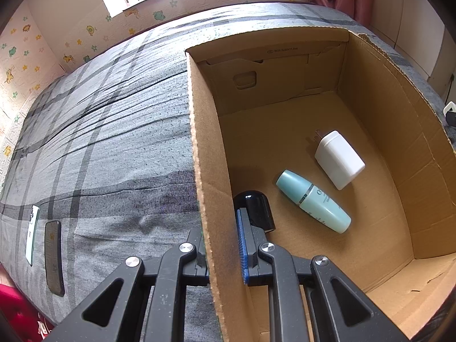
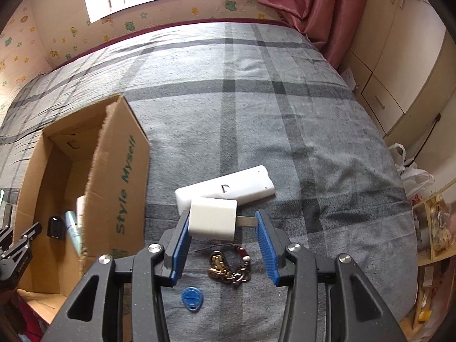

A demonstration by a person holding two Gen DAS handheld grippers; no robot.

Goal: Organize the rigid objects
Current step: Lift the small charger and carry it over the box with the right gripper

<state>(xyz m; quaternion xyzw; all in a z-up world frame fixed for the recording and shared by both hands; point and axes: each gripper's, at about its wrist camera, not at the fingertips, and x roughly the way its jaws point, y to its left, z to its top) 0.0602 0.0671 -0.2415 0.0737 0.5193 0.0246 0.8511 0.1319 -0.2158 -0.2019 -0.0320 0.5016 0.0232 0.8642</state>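
1 cardboard box (image 1: 370,91), 2 chargers (image 1: 339,159), 1 bottle (image 1: 313,201), 2 phones (image 1: 53,256), 1 keyring (image 2: 228,268)

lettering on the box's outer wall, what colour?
Green, on the cardboard box; reads "Style Myself". Shows best in the right wrist view.

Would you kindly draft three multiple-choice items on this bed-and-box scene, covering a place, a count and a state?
1. Where does the teal bottle lie?
A. On the bedspread
B. Inside the cardboard box
C. Between the right gripper's fingers

2. How many items lie on the box floor?
A. Three
B. One
C. Five

3. What is the right gripper doing?
A. Standing empty
B. Clamping the keyring
C. Holding a white charger

Key: 1 B, the bottle rests on the box floor; 2 A, bottle, white plug adapter and black cap; 3 C, the charger sits between its blue pads, prongs towards one pad, above the keyring.
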